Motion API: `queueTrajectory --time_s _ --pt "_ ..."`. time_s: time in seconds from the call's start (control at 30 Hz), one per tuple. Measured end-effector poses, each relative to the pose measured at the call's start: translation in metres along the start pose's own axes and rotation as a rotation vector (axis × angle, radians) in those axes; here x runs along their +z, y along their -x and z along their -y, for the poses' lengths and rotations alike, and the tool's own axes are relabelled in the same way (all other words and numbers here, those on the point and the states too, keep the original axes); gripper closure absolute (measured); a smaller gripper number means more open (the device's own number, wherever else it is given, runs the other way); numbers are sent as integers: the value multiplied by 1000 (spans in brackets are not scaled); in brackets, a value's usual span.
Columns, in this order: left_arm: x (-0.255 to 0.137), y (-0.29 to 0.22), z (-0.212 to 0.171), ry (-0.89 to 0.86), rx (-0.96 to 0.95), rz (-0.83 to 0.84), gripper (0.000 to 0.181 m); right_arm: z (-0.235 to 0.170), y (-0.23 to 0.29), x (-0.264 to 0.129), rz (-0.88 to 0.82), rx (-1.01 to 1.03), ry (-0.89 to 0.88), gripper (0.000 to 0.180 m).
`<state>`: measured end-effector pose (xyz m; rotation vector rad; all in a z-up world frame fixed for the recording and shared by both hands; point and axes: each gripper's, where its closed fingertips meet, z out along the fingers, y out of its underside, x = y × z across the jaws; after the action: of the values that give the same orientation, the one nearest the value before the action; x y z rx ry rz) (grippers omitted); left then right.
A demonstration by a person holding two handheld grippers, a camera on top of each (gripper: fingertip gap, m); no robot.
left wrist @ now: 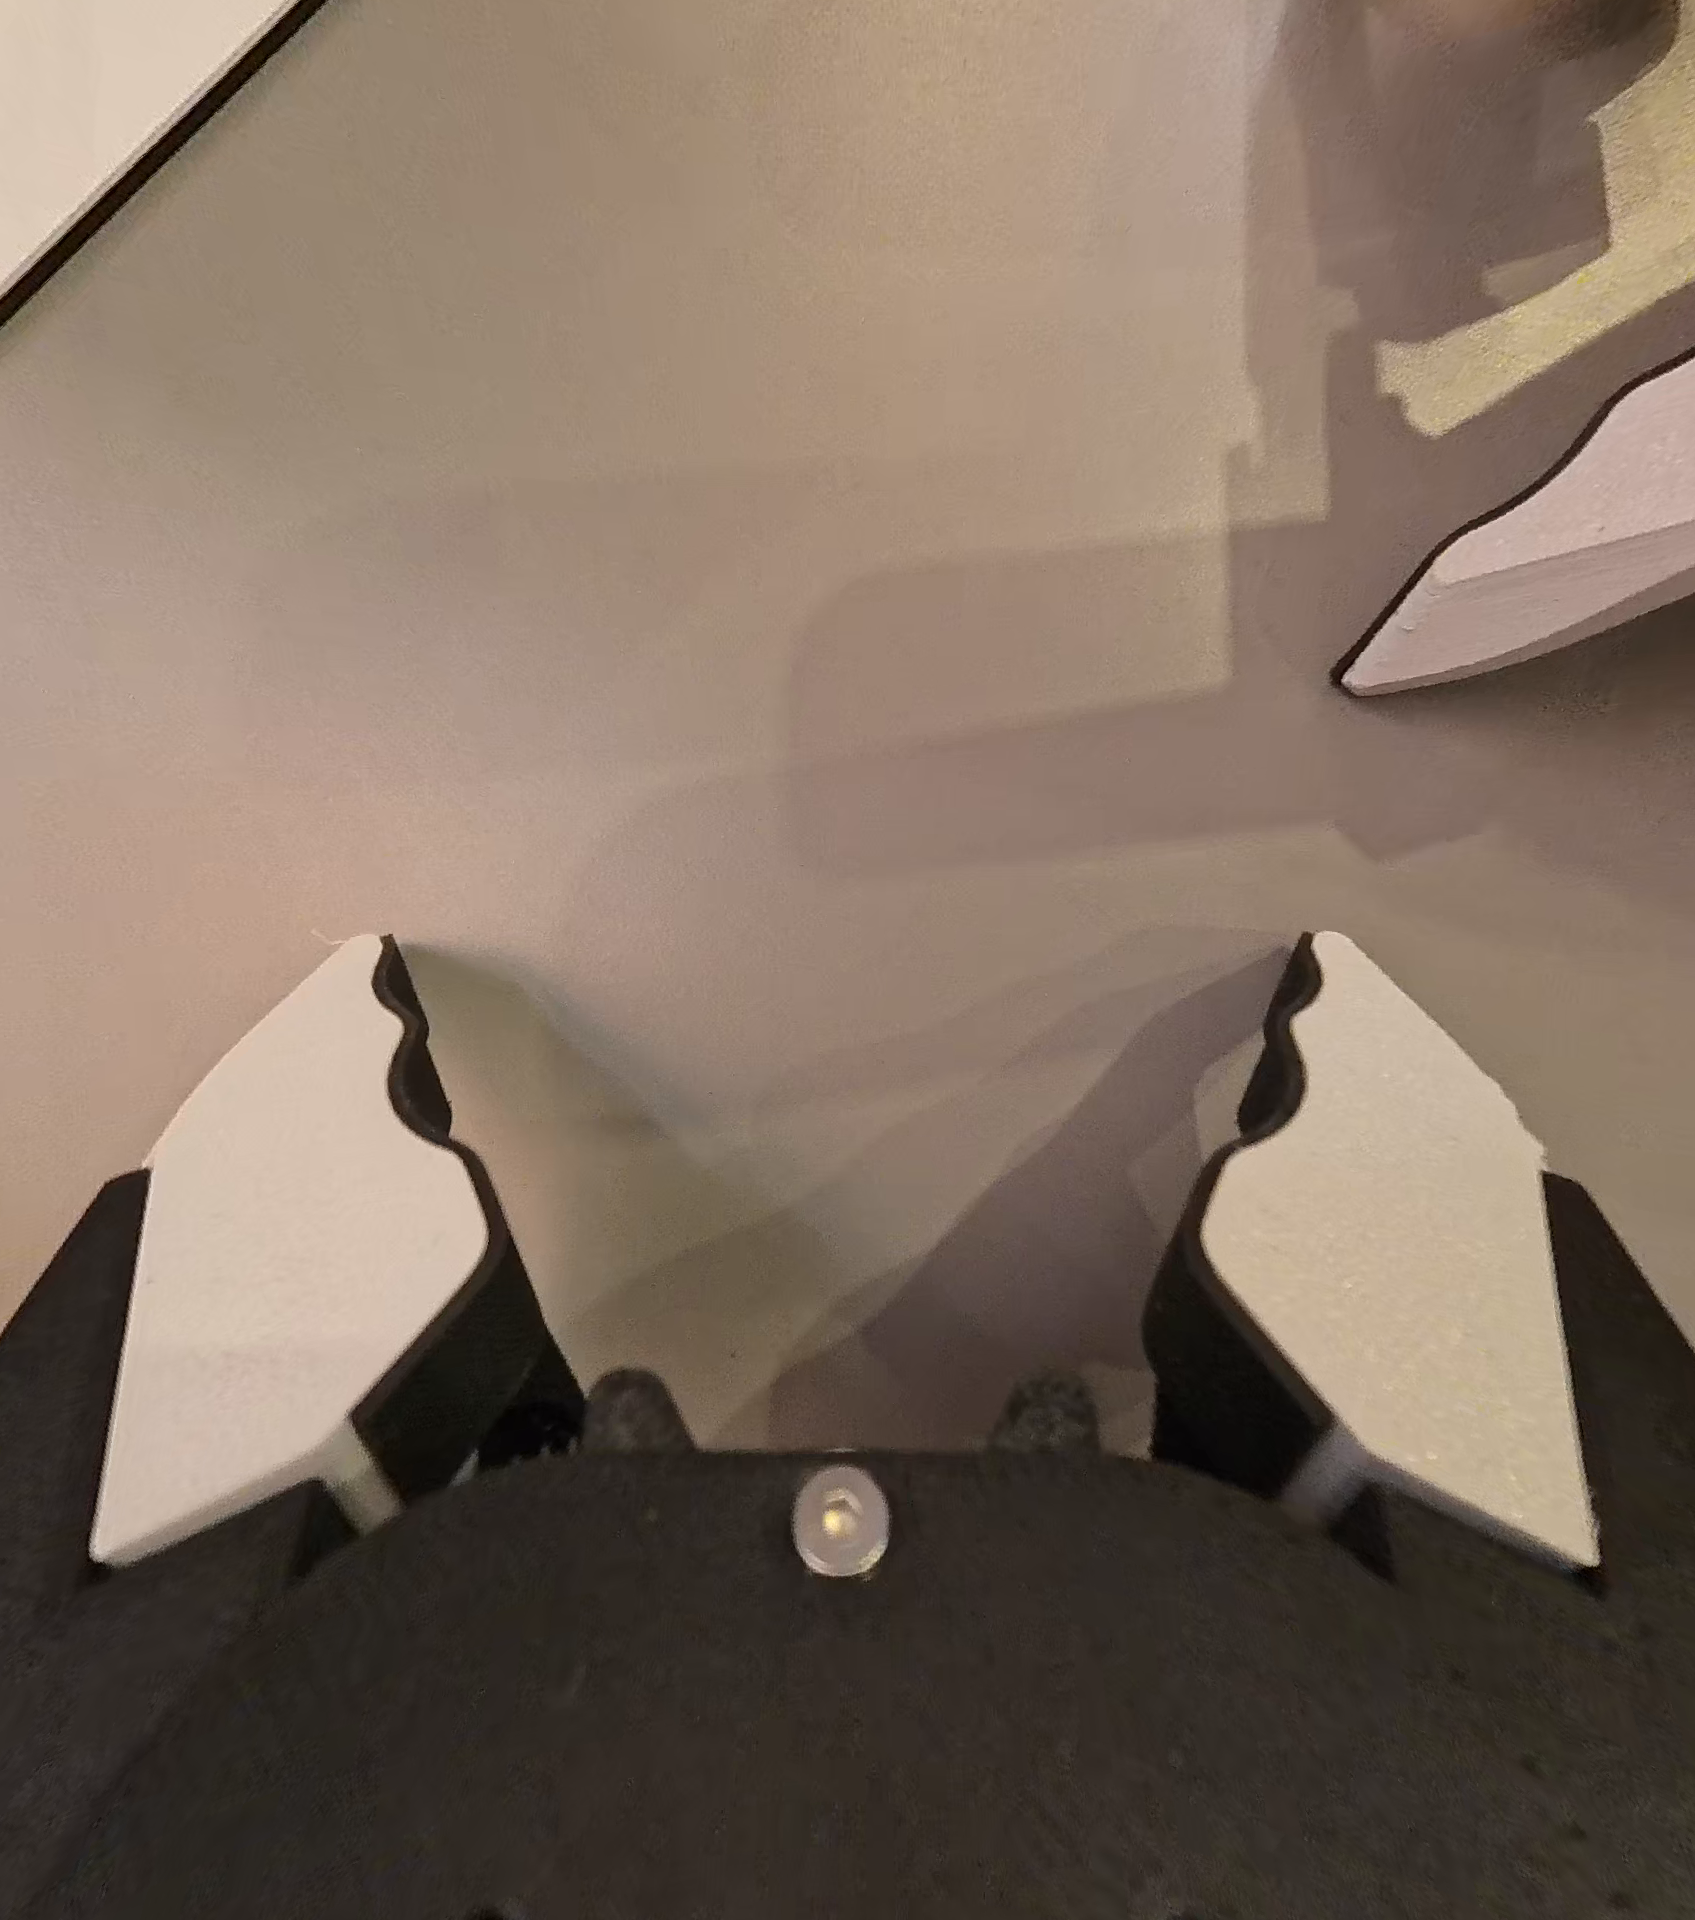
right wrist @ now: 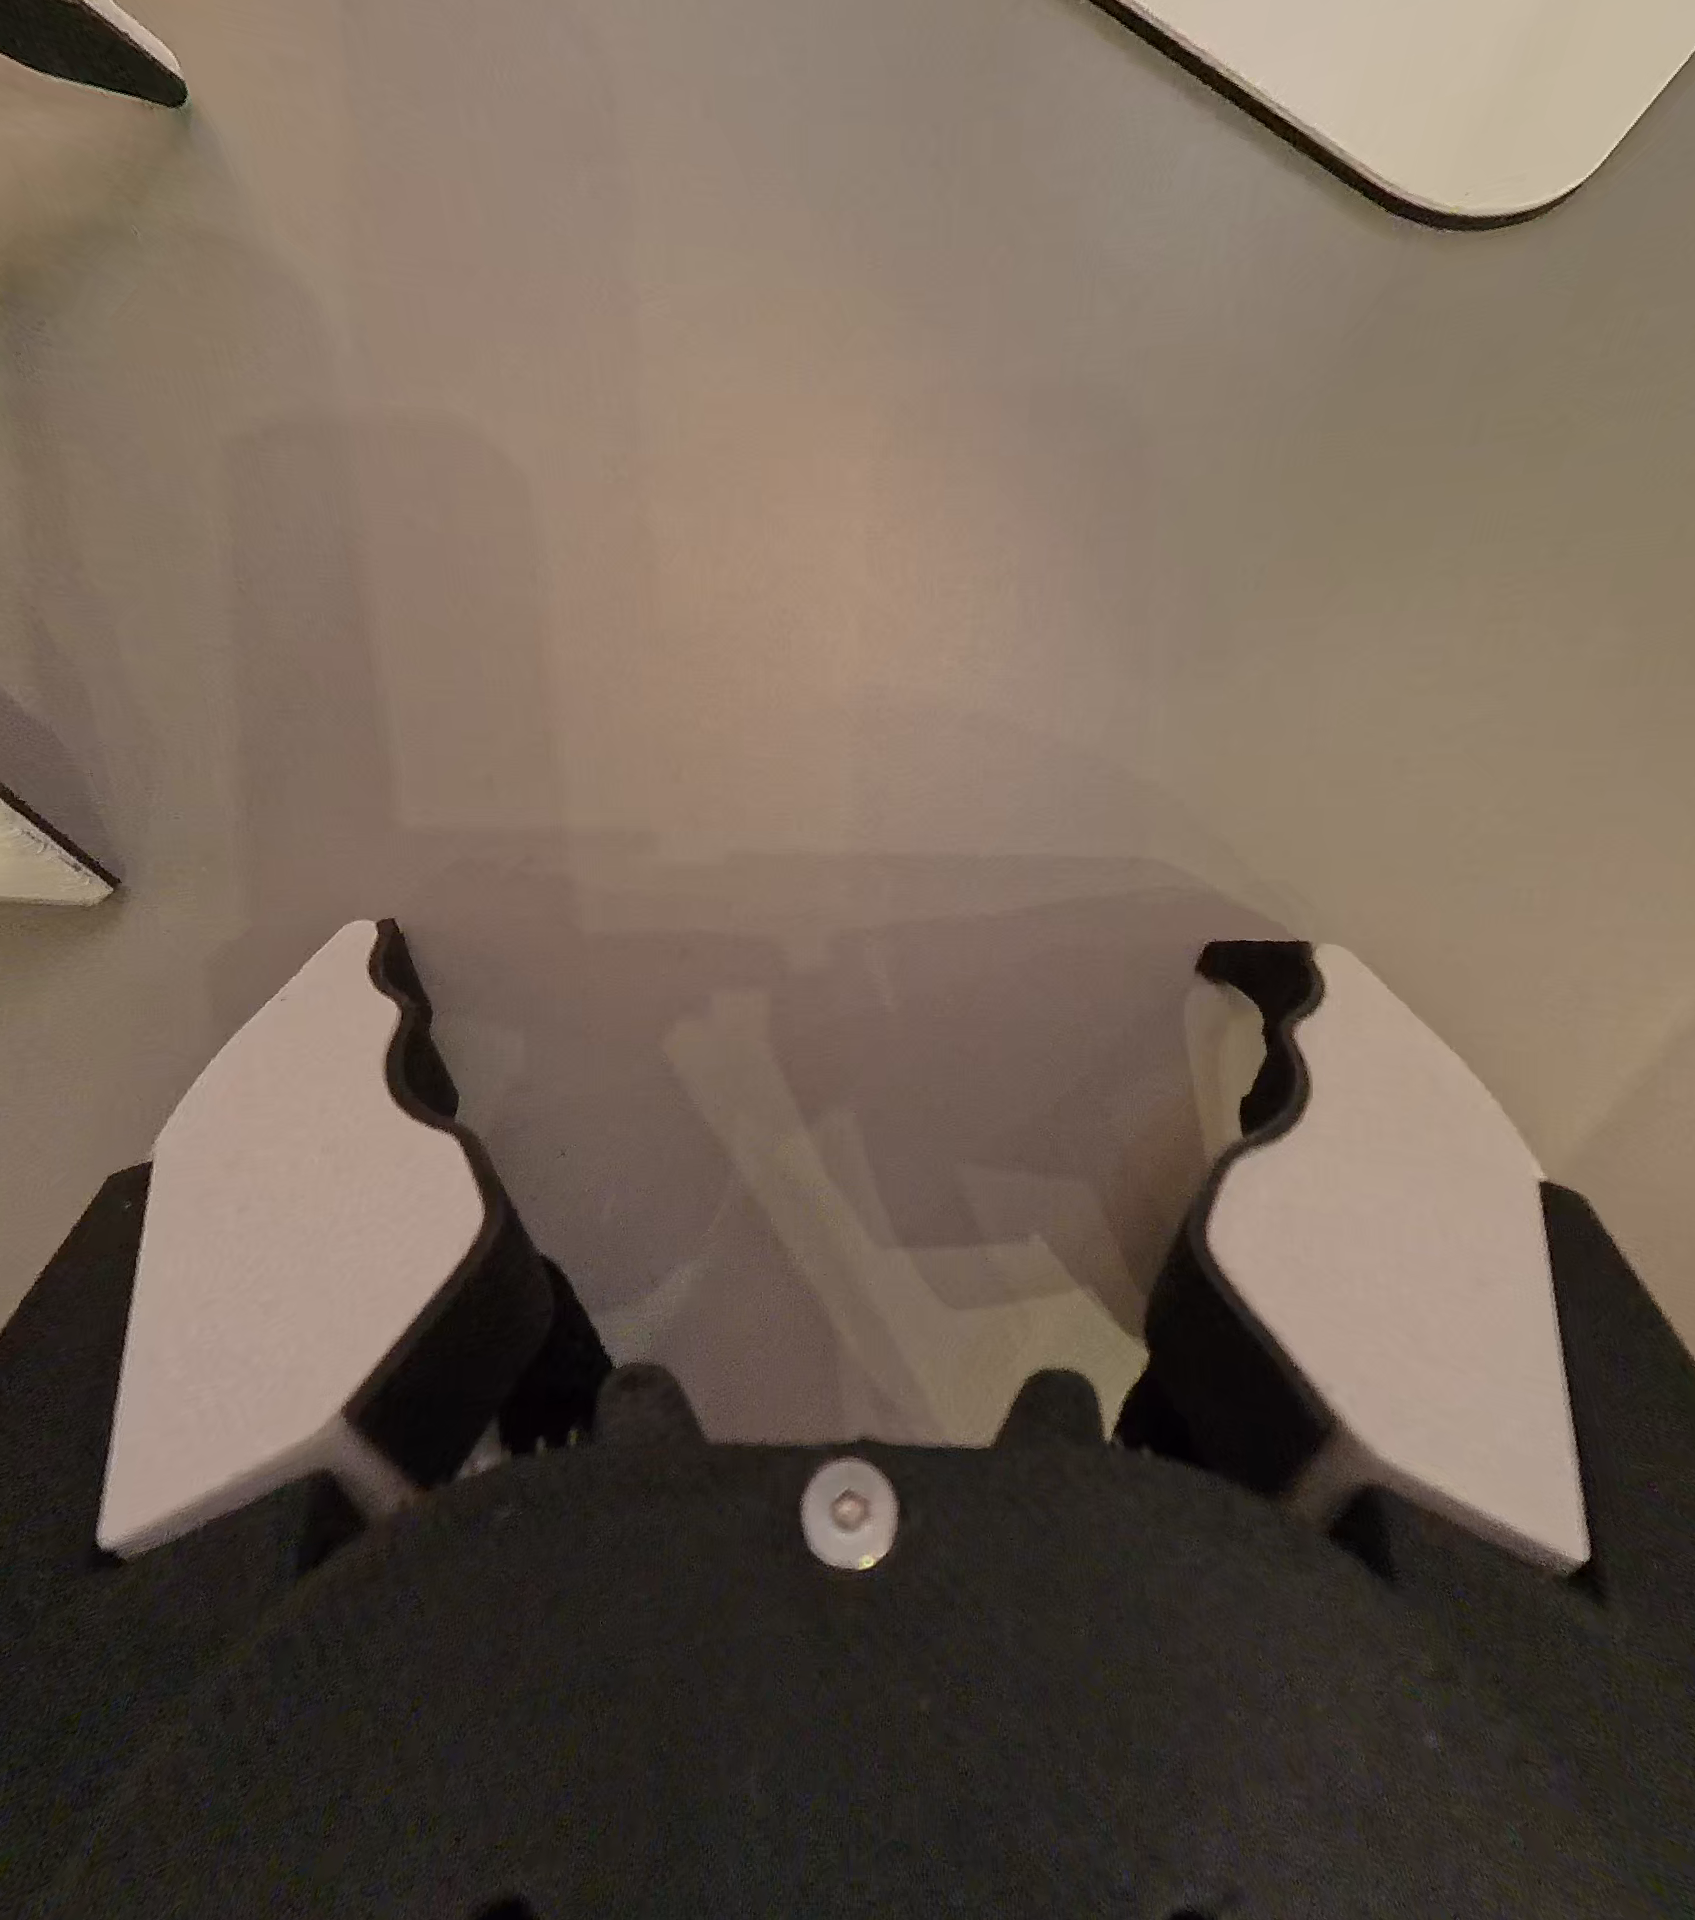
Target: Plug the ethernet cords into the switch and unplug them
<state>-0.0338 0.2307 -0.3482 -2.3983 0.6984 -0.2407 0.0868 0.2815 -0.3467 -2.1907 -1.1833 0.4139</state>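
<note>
Both hand-held grippers, left [left wrist: 848,940] & right [right wrist: 848,935], gape empty over bare worktop [left wrist: 614,520]. No cords/switch visible. Likely light, floppy cords; grip the stiff plug.

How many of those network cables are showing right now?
0. Both views show only the bare glossy table, open left gripper and right gripper, and white boards at the edges. Cables may lie out of frame.

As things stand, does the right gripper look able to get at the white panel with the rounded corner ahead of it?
Probably yes: the right gripper is open and empty, and only bare grey tabletop lies between it and the white rounded-corner panel.
</note>
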Motion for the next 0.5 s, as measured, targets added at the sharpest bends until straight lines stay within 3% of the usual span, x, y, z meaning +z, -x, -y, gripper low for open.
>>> queueTrajectory --time_s 0.5 --pt "1 0 1 -2 7 -5 34 3 1 2 -4 5 -2 33"
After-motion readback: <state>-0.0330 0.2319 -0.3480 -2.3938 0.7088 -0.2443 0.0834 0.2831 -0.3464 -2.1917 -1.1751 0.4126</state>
